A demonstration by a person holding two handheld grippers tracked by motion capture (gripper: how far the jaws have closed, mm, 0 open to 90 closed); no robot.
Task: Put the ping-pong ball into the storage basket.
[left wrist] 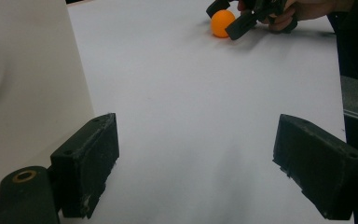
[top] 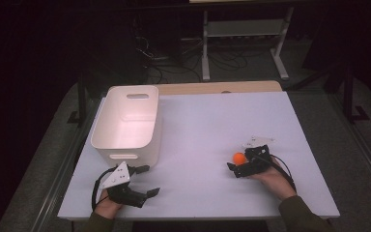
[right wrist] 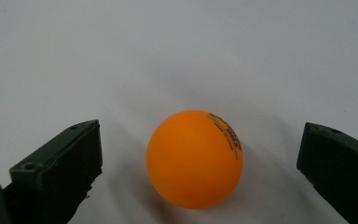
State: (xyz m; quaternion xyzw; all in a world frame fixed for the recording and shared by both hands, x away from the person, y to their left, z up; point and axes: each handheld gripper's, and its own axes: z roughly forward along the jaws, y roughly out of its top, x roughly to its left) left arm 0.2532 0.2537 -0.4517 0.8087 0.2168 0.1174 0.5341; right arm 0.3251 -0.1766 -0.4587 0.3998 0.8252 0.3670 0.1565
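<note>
While the room behind lay dark, these held:
Table (top: 207, 121): white top, cables and a shelf frame (top: 244, 29) beyond.
Ball (top: 239, 158): orange, on the table between the right tongs' (top: 235, 162) spread jaws, untouched.
Left tongs (top: 147, 181): apart, just beside the white bin (top: 128, 121).

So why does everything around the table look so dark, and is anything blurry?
High view: light falls on the white table alone, the room behind is near black. Right gripper view: the round orange ball is sharp, with a soft shadow. Left gripper view: the white plastic bin up close is blurred.
</note>
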